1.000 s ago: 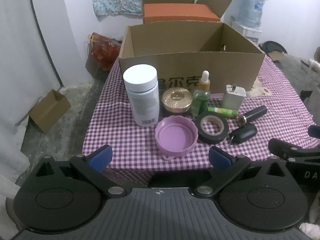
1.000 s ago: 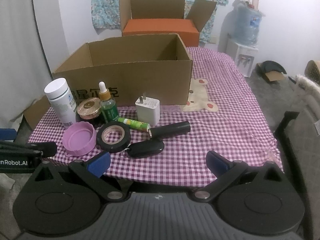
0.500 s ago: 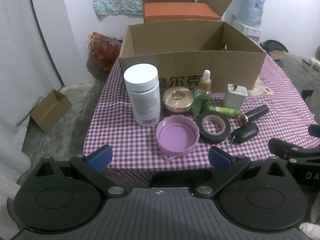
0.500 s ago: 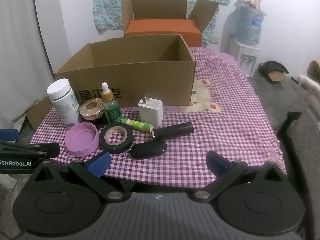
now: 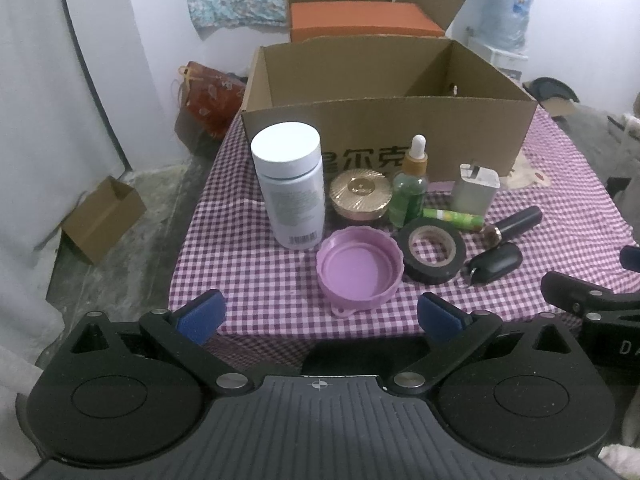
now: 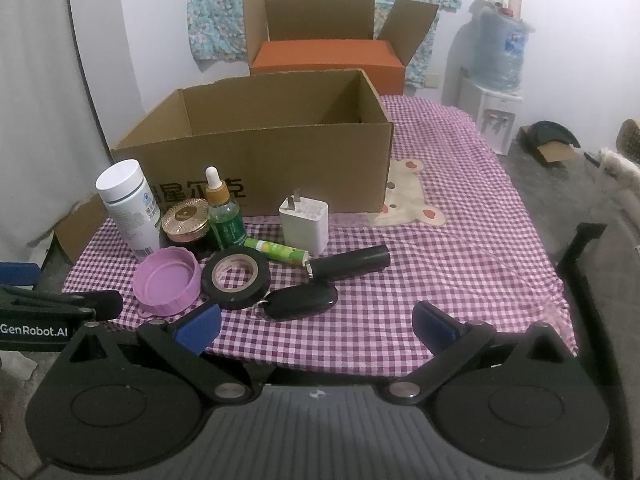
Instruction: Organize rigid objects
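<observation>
Small items stand on the checked cloth in front of an open cardboard box [image 5: 460, 136]: a white bottle [image 5: 290, 190], a gold jar [image 5: 360, 196], a green dropper bottle [image 5: 410, 190], a white charger [image 5: 474, 194], a green tube [image 5: 454, 218], a purple lid [image 5: 360, 270], a black tape roll [image 5: 434, 250], a black cylinder [image 5: 516, 222] and a black key fob [image 5: 494, 266]. My left gripper [image 5: 320, 316] is open and empty at the table's near edge, before the purple lid. My right gripper [image 6: 316, 326] is open and empty, just short of the key fob [image 6: 302, 300].
An orange box in an open carton [image 6: 328, 58] stands behind the cardboard box [image 6: 260, 148]. A water dispenser [image 6: 494, 92] is at the far right. A small carton [image 5: 102, 218] and a red bag [image 5: 212, 94] lie on the floor to the left.
Both grippers have moved slightly forward toward the items. Nothing on the table has moved.
</observation>
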`<action>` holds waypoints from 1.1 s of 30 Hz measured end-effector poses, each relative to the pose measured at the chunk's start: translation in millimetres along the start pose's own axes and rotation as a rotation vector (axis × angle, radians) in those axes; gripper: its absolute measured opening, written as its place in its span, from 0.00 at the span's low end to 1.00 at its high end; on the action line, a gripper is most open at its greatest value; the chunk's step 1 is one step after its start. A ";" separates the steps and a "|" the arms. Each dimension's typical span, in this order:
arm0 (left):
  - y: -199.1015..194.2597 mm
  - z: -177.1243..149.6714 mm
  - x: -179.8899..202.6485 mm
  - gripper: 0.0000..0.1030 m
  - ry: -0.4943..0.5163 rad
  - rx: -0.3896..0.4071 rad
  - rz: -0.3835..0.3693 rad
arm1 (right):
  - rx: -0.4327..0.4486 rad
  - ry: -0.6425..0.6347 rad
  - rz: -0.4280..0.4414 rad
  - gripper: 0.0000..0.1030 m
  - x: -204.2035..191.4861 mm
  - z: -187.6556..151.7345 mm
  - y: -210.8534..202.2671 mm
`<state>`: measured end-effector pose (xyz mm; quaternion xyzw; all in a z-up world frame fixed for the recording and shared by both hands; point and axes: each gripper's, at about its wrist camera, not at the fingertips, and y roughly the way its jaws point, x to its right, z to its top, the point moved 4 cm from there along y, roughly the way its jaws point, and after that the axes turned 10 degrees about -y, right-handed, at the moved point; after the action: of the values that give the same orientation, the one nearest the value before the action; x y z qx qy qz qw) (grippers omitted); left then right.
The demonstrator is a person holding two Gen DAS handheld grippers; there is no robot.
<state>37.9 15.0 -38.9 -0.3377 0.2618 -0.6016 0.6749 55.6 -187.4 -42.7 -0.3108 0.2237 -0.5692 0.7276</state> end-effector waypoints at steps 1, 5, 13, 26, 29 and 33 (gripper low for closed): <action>0.1 -0.3 -0.6 1.00 0.001 0.000 0.001 | 0.000 0.000 0.001 1.00 -0.1 -0.1 0.0; 1.6 -0.7 0.3 1.00 0.002 -0.002 0.004 | 0.003 0.002 0.003 1.00 -0.3 -0.5 0.1; 4.4 -1.4 2.8 1.00 0.011 -0.010 0.005 | 0.010 0.013 0.010 1.00 1.3 -0.8 1.1; 7.4 -6.0 40.7 1.00 0.156 0.035 -0.166 | 0.091 0.154 0.061 0.99 34.7 -10.0 -0.8; 8.2 -5.5 54.3 0.99 0.190 0.045 -0.246 | 0.105 0.227 0.086 0.95 49.6 -12.1 1.3; 9.6 2.7 74.1 0.93 0.224 0.069 -0.335 | 0.090 0.326 0.138 0.87 68.8 -13.9 12.8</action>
<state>56.4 -57.5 -40.6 -0.2845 0.2546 -0.7477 0.5433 72.4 -254.7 -59.7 -0.1654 0.3337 -0.5703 0.7322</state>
